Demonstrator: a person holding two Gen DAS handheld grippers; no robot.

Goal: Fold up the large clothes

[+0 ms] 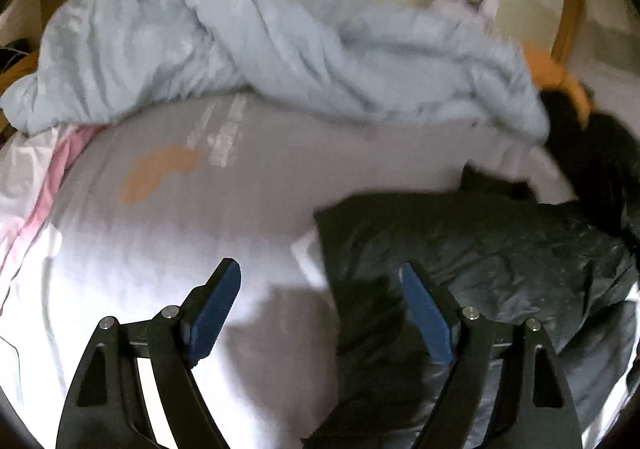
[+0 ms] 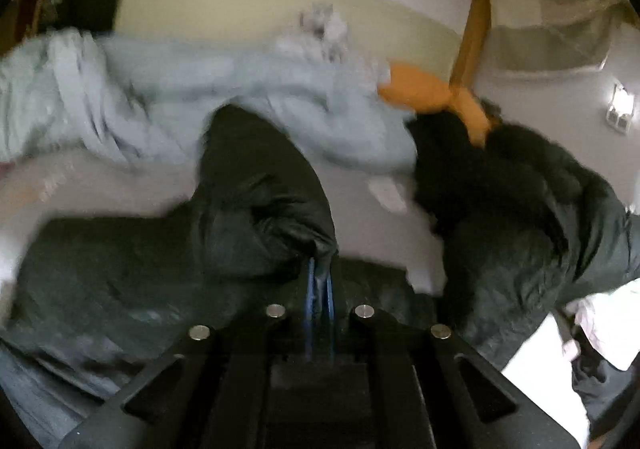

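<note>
Right claw [image 2: 319,281] pinching a fold of the dark puffer jacket [image 2: 256,205] on the bed [image 1: 248,177], left claw [image 1: 320,309] spread above the jacket's edge, likely needing to grab next.

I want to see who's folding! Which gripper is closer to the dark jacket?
Right. The right gripper is pinching the dark jacket; the left gripper hangs open above its edge.
</note>
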